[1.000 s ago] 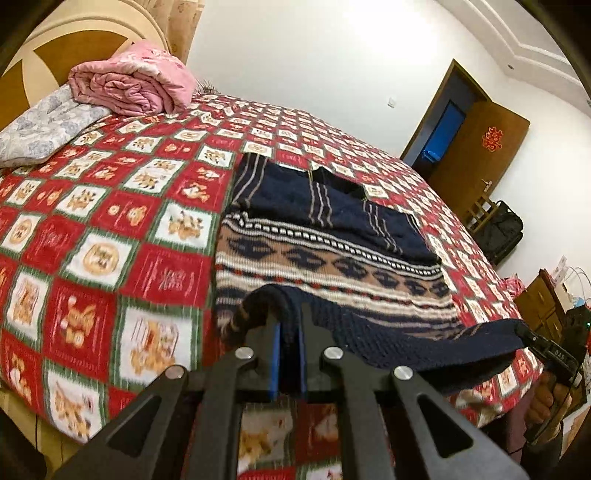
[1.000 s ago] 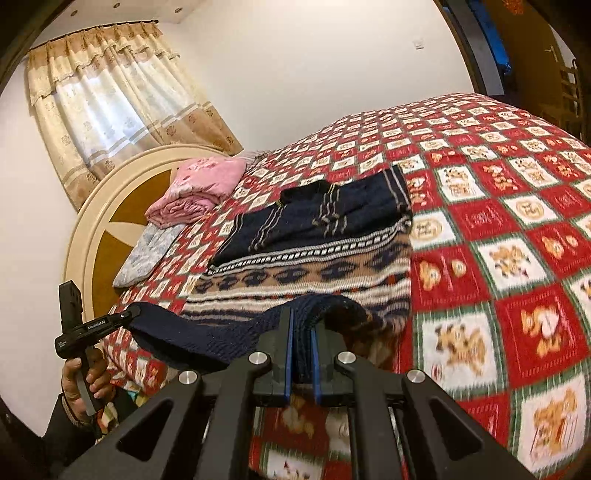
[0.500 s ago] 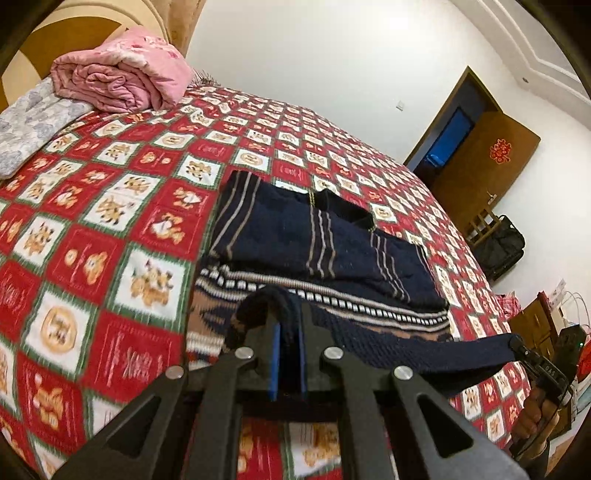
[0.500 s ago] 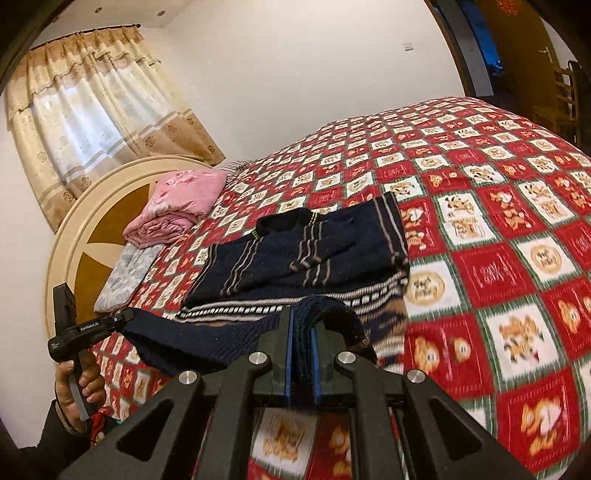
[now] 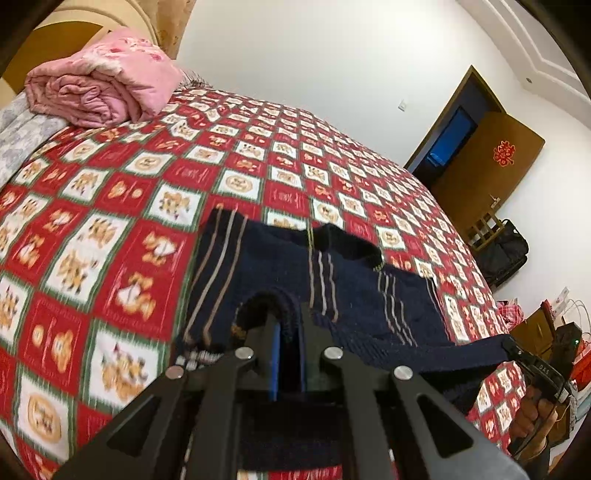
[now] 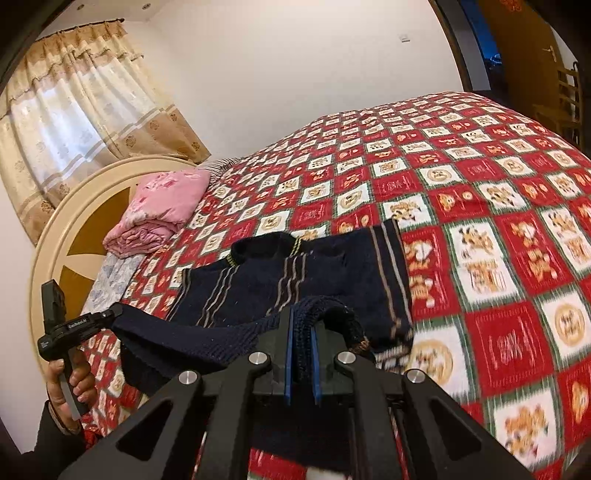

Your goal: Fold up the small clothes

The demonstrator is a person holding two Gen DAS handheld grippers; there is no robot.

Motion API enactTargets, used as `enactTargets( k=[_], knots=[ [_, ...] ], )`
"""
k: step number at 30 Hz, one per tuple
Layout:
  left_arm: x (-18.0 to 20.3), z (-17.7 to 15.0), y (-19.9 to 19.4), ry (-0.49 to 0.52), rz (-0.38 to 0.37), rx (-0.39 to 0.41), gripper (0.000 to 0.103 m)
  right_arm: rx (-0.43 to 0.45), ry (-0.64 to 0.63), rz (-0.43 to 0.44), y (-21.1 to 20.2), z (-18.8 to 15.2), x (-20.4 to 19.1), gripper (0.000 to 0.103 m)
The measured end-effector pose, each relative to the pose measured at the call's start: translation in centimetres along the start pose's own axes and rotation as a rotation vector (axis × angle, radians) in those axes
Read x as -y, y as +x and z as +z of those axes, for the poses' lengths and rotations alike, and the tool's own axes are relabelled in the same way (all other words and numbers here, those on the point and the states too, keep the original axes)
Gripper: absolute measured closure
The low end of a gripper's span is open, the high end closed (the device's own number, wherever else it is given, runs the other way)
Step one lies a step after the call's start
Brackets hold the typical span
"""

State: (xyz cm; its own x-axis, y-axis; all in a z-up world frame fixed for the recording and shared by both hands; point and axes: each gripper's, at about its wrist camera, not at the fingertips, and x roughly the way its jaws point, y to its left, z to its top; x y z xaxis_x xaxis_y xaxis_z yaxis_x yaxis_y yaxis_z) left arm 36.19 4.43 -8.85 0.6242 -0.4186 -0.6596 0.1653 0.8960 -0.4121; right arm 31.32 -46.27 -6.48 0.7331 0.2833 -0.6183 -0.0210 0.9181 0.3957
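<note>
Two grippers, one sweater, one bed. Left to right, left wrist view first: one grey patterned pillow at the left edge, one folded pink quilt just beside it in front of the headboard. Red checked bedspread covers the whole bed. One navy sweater lies flat mid-bed, collar toward the far side, thin pale stripes down the body. Left gripper is clamped on the sweater's near hem, knit bunched between the two blue pads. The hem runs taut, lifted off the bed, to the right gripper, which pinches the other corner; one hand wraps its handle. Beyond: one open brown door with a red emblem, one dark bag on the floor, cluttered cabinet at far right, too small to count.

Right wrist view: one curtain at the window, headboard, same pink quilt, pillow under it. Left gripper at the left, closed on the hem corner, hand on the grip. Sweater in the middle, lower part doubled up over the body. Right gripper clamped on the hem, two blue pads tight on the knit. Bedspread fills the right side.
</note>
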Motion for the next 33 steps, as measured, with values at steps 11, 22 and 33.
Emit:
enactTargets(
  k=[11,22,33],
  knots=[
    [-2.3,4.3,8.4,-0.045,0.036,-0.088,0.095,-0.097,0.029,-0.027,9.3,4.1,2.5,0.096],
    [-3.7,6.8,14.4,-0.067,0.052,-0.144,0.095,-0.179,0.085,-0.061,17.5,6.7,6.0,0.096],
    [-4.6,5.6,14.5,-0.074,0.119,-0.155,0.056,-0.115,0.277,-0.076,17.4,7.9,10.3,0.038]
  ],
)
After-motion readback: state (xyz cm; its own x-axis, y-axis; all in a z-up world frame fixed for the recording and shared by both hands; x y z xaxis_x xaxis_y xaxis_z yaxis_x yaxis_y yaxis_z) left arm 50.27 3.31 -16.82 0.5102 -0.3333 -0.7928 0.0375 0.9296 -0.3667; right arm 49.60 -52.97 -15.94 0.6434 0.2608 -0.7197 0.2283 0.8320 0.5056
